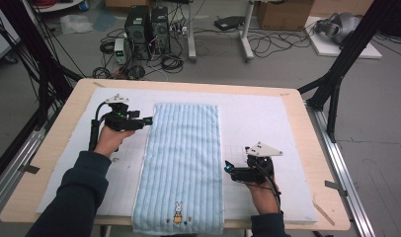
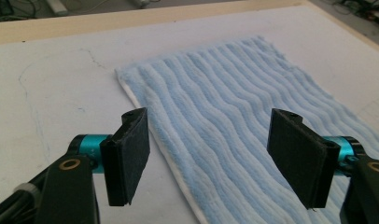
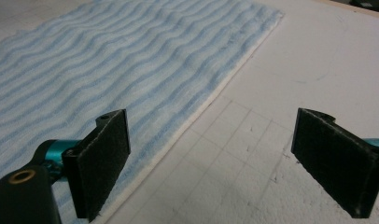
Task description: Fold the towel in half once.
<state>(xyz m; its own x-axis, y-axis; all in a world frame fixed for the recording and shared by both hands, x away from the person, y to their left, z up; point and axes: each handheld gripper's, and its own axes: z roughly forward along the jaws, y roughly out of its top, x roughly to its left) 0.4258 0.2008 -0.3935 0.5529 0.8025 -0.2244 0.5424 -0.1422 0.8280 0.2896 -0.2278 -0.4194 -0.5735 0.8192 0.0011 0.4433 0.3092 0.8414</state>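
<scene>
Towel [image 1: 181, 168] lies flat between both open tongs.

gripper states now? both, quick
Left gripper: open, jaws straddle the blue towel edge, nothing gripped.
Right gripper: open, holding nothing.

A: Where does the high view sit?
B: Above the table's [image 1: 297, 106] near edge, looking forward and down; it takes in both hands and the floor beyond.

A: And the left gripper view?
B: It rides low on the left gripper [image 2: 208, 161], close over the towel [image 2: 225, 121], facing along its jaws toward the towel's far corner.

A: The right one?
B: Just as near, on the right gripper [image 3: 211, 168], astride the towel's other long edge.

A: What do they share?
B: The towel and the white mat [image 3: 290, 70].
</scene>
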